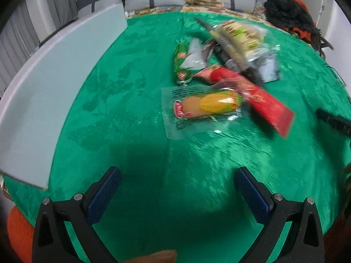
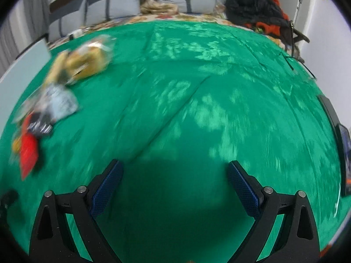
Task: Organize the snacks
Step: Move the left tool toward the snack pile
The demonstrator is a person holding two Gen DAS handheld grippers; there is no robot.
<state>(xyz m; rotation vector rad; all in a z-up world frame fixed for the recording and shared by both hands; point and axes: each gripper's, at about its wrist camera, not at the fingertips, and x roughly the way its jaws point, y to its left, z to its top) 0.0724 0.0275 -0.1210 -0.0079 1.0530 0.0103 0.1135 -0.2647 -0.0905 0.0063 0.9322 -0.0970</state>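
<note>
The left claw (image 1: 177,188) hangs over bare green cloth (image 1: 136,131), its blue-padded fingers (image 1: 105,192) spread wide with nothing between them. Ahead of it, near the middle of the cloth, lies the heap of snacks. Nearest is a clear packet with a yellow-and-orange roll (image 1: 206,106) inside. Just beyond it and to the right a long red packet (image 1: 258,98) lies slanted, one end touching or overlapping the clear one. Left of that sits a green tube-shaped pack (image 1: 181,62), and behind it a silvery wrapper (image 1: 195,54). At the far end a bag of pale biscuits (image 1: 243,36) rests atop the heap — the whole pile is blurred, so labels cannot be read. A pale flat board (image 1: 54,92) lies along the left edge of the cloth.

The right claw (image 2: 175,186) is likewise spread and empty, above open cloth. In its view the snacks sit far to the left: the biscuit bag (image 2: 85,61), a grey-white packet (image 2: 59,103) and the red packet (image 2: 28,153), all smeared. A dark heap of clothes (image 2: 256,8) lies beyond the cloth's far right corner.
</note>
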